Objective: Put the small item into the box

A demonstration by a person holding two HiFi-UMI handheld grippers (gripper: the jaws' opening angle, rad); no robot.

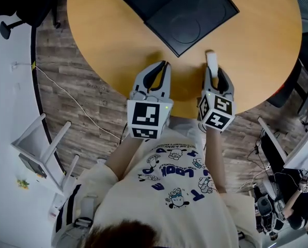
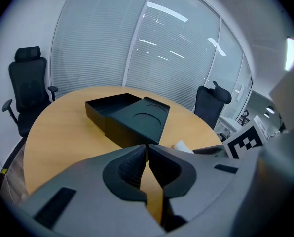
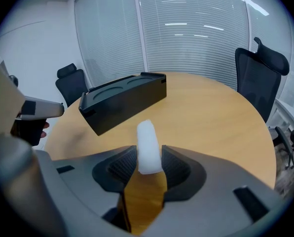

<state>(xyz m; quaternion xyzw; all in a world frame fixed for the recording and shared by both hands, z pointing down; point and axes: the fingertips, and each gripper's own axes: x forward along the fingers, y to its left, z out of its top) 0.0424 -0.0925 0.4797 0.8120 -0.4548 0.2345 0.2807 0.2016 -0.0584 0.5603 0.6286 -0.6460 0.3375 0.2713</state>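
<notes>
Straddling the small white item (image 3: 148,132) with right tongs (image 3: 149,151) spread wide, pads not pressing; item lying on the wooden worktop (image 1: 118,40) near its front edge. Alongside, left tongs (image 2: 147,147) closed tip to tip, empty. Farther back, black box (image 2: 132,117).

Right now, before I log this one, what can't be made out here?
Black box: far corner cut off by the head view's top edge.
Its open compartment: hidden behind the side wall in the right gripper view.
White item: near end under the right gripper in the head view; too plain to identify.
</notes>
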